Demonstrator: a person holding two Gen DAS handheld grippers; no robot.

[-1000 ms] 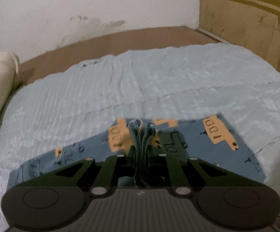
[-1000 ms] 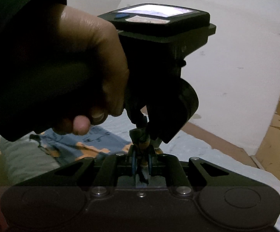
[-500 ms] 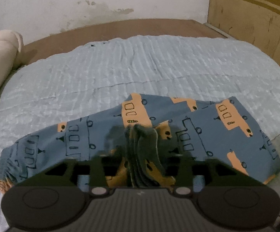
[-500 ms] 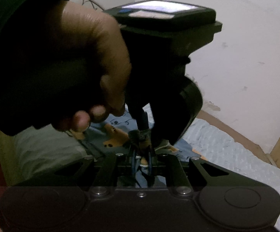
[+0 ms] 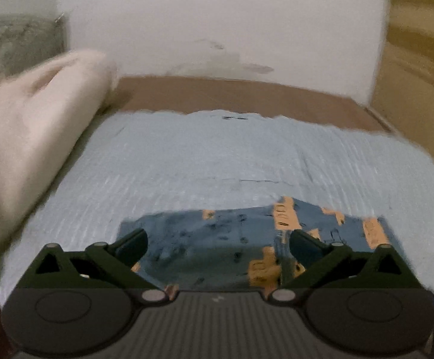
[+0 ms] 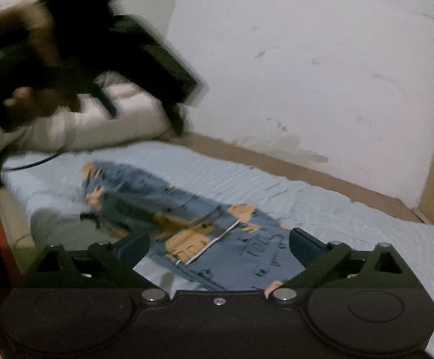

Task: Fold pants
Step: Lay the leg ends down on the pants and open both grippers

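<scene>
Two wrist views take in the same bed from different sides. The left wrist view looks straight across the pale blue ribbed bedspread to the brown board at its far edge, with a rolled cream blanket on the left; only this view shows the far half of the spread head-on. The blue pants with orange vehicle prints lie folded on the spread, just beyond the left gripper, whose jaws have just been opening and now stand wide, with no cloth between the pads. The right wrist view alone shows the person's hand, blurred and raised at upper left, gripping the black handle of the other tool above the cream roll. Here the pants stretch diagonally across the spread, and the right gripper, its jaws likewise just opened, hangs released over them, pointing slightly downward.
</scene>
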